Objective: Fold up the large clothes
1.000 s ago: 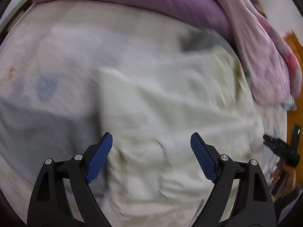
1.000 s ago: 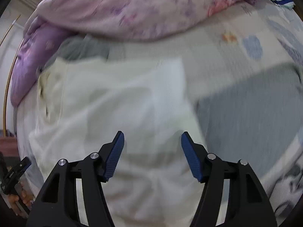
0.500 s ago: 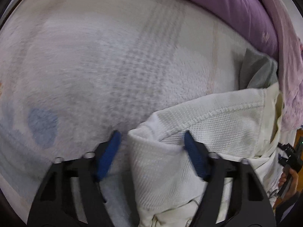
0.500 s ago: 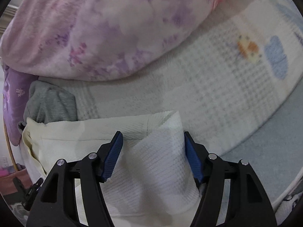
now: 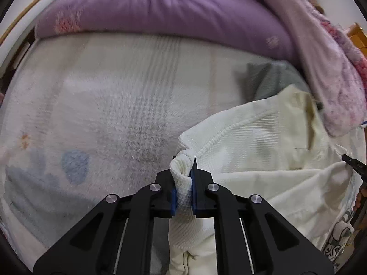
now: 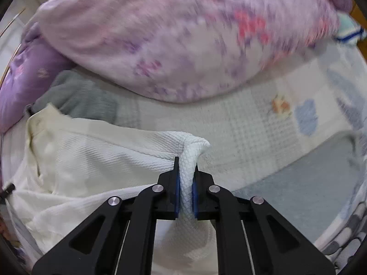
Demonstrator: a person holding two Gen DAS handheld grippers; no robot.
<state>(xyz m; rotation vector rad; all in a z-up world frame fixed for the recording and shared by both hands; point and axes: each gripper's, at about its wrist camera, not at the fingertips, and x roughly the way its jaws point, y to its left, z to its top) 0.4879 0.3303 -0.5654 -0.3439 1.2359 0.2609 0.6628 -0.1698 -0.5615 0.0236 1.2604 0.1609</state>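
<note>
On the bed (image 5: 119, 105), below the purple quilt (image 5: 160, 11), we have just closed the left gripper (image 5: 183, 190) and right gripper (image 6: 184, 192) on two corners of the cream garment (image 5: 263, 142), ready to lift and fold

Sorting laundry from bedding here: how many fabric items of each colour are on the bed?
White waffle-knit garment: 1
Grey garment: 1
Purple quilt: 1
Pink floral quilt: 1
Pale patterned bed cover: 1
Total: 5
</note>
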